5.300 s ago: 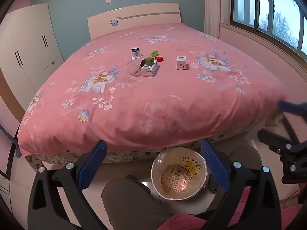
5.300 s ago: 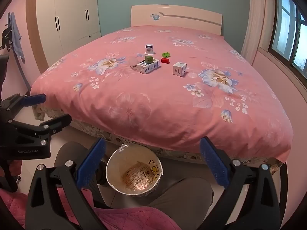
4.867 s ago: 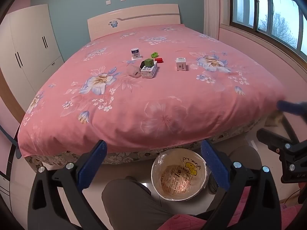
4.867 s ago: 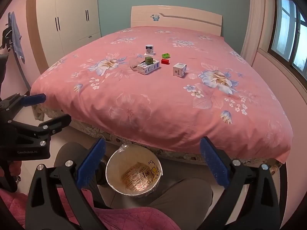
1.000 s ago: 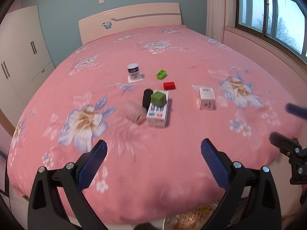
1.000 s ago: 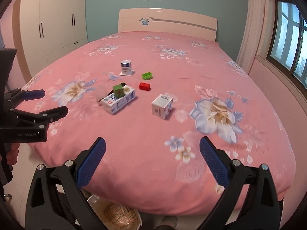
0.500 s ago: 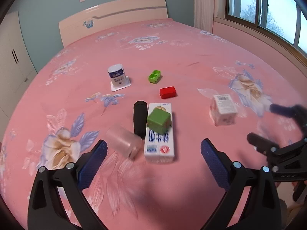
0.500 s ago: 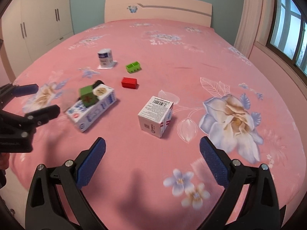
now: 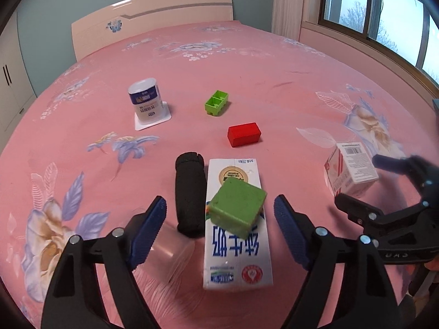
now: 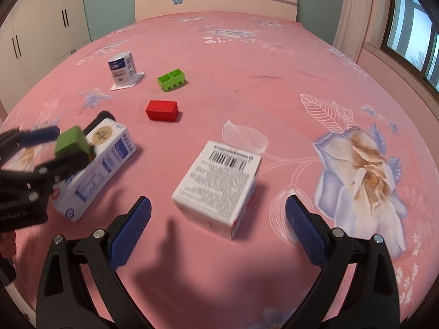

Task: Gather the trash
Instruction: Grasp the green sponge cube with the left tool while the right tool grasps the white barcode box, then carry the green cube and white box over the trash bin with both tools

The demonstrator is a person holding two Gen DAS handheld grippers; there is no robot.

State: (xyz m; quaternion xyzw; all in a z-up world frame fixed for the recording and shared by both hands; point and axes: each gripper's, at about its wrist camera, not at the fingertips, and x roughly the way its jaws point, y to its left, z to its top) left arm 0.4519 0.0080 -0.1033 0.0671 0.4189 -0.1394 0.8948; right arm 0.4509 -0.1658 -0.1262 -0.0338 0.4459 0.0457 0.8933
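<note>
Trash lies on a pink flowered bed (image 9: 247, 63). A white milk carton (image 9: 237, 244) lies flat with a green cube (image 9: 237, 210) on top. A black roll (image 9: 190, 189) and a clear plastic cup (image 9: 170, 255) lie left of it. My left gripper (image 9: 221, 227) is open, its jaws either side of the cube and carton. A small white barcode box (image 10: 219, 185) lies just ahead of my open right gripper (image 10: 218, 226). The left gripper also shows in the right wrist view (image 10: 46, 148), by the carton (image 10: 96, 164).
Further back lie a red block (image 9: 244, 134), a green tray-like block (image 9: 216, 102) and a white-and-blue tub (image 9: 145, 104) on a white lid. The headboard (image 9: 153, 30) is at the far end. A window (image 9: 384, 19) is on the right, wardrobes (image 10: 41, 27) on the left.
Both grippers have moved forward and down over the bed. The left now brackets the cube and carton; the right has closed in on the barcode box. The floor bin is out of view.
</note>
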